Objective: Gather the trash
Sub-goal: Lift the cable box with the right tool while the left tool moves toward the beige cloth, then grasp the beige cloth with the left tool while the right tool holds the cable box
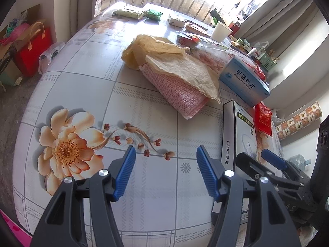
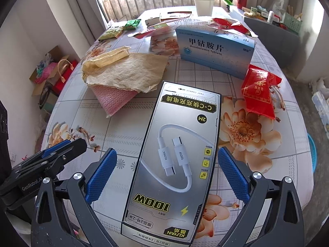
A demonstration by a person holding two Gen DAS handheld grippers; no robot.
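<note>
A silver charging-cable box (image 2: 174,154) lies lengthwise between the fingers of my right gripper (image 2: 167,150). The jaws stand wide, with a gap between each blue pad and the box. The left wrist view shows the same box (image 1: 236,135) from the side, just right of my left gripper (image 1: 166,148). That gripper is open over the flowered tablecloth (image 1: 86,65) with nothing between its fingers. Beyond lie crumpled yellowish paper (image 2: 127,72) on a pink mesh sheet (image 2: 115,98), a blue tablet box (image 2: 216,49) and a red wrapper (image 2: 259,90).
A white paper cup (image 2: 203,5), green packets (image 2: 132,23) and torn wrappers sit at the table's far end. A green basket (image 2: 292,22) stands at the far right. On the floor to the left is a red bag (image 1: 35,49) beside cardboard boxes. The table edge curves close on both sides.
</note>
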